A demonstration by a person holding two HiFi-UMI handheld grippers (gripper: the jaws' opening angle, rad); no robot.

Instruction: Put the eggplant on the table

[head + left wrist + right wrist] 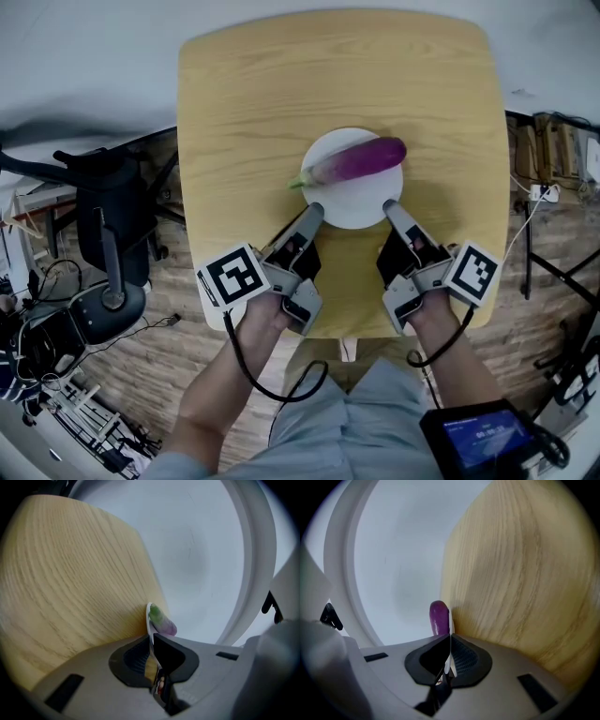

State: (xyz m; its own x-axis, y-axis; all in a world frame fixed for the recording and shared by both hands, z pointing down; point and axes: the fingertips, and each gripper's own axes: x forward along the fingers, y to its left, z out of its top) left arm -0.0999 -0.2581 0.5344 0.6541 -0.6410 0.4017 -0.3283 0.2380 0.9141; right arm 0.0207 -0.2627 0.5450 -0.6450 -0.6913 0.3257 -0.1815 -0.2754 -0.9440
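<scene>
A purple eggplant (361, 158) with a green stem end lies across a round white plate (352, 204) over the middle of the light wooden table (253, 103). My left gripper (314, 208) is shut on the plate's near-left rim, my right gripper (389, 204) on its near-right rim. In the left gripper view the rim (149, 616) runs edge-on into the closed jaws (152, 641), with the eggplant's green end (159, 618) just beyond. In the right gripper view the eggplant's purple tip (438, 616) stands beside the pinched rim (450, 623) at the gripper (450, 641). I cannot tell whether the plate touches the table.
A black office chair (103, 234) and cables stand on the wood floor to the left. A rack with wires (553, 159) is at the right. A dark device with a lit screen (483, 439) sits at the bottom right, by the person's legs.
</scene>
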